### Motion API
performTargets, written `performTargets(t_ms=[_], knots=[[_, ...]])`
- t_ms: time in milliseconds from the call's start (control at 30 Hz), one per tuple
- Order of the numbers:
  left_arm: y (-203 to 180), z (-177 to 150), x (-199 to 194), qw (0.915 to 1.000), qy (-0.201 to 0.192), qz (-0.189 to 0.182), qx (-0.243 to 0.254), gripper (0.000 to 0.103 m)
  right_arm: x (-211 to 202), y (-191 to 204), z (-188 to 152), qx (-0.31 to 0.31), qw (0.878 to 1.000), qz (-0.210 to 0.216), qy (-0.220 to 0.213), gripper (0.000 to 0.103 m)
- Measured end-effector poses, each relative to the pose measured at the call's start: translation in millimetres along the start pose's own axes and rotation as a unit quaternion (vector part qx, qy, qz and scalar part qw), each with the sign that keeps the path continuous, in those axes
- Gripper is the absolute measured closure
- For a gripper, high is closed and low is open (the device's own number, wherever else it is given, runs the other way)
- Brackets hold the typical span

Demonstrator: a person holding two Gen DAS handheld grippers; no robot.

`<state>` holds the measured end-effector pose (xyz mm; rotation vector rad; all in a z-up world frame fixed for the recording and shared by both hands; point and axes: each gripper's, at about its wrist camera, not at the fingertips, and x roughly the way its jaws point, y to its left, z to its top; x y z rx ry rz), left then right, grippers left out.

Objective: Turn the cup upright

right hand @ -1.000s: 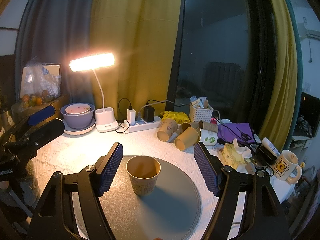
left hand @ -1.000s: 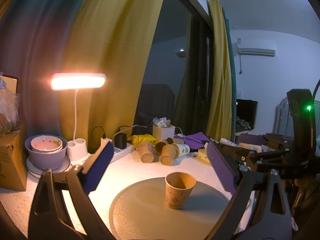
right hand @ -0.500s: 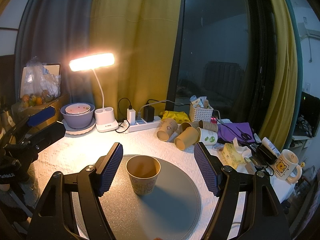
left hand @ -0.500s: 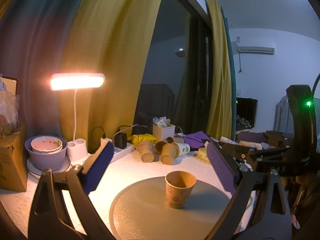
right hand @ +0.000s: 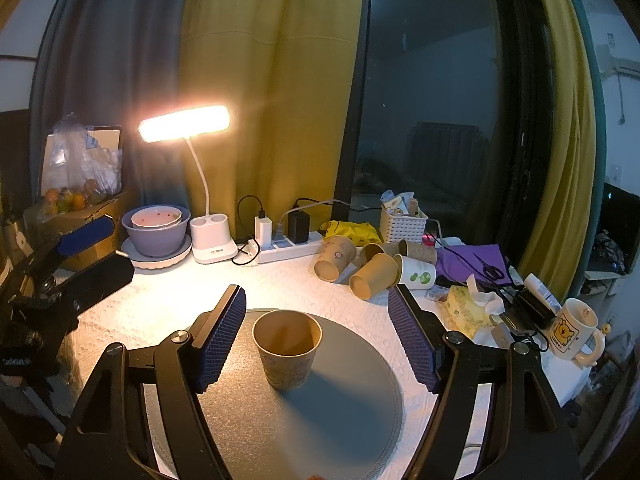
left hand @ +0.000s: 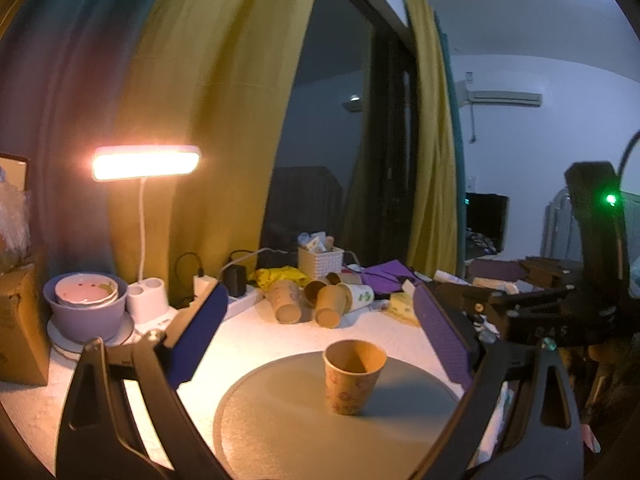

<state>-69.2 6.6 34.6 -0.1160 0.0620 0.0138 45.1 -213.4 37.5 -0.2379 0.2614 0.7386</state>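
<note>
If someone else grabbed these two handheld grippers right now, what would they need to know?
Left gripper: open, empty, facing the cup from short of it.
Right gripper: open, empty, its fingers either side of the cup without touching.
Paper cup: standing upright, mouth up, on the round grey mat.
Done: the cup looks flipped and released.
Left: probably nothing but backing away. Spare cups lie tipped over near the power strip.

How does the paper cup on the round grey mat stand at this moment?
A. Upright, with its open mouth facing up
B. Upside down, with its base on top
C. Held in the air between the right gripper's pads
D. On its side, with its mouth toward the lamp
A: the paper cup stands on its base on the round grey mat with its open rim up, free between the wide-open pads of the right gripper.
</note>
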Motion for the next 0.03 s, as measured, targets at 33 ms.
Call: performTargets(t_ms=[33], knots=[[-0.1,-0.2,0.7,1.0,0.0,-0.001,0.001,0.008,1.3,-0.7,0.1,0.0,1.0,0.0,0.0,0.026]])
